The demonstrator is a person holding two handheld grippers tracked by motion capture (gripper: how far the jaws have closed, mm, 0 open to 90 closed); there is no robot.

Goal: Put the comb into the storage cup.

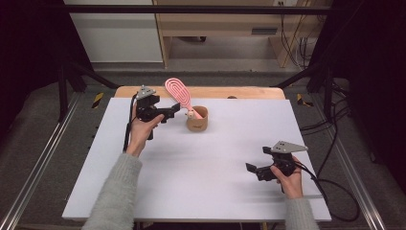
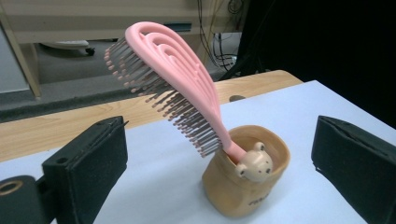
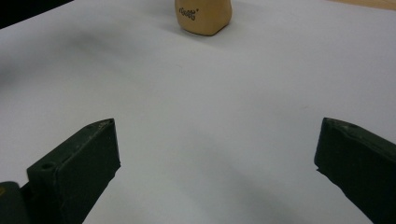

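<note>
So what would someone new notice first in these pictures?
Probably the pink hairbrush, standing handle-down and leaning in a tan cup at the far middle of the white table. The left gripper, jaws open, sits just beside it; the right gripper rests open near the front.

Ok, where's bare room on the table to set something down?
Free: the middle between the tan cup and the right hand-held gripper, plus the far right table. Crowded: around the cup, hairbrush and left hand-held gripper.
</note>
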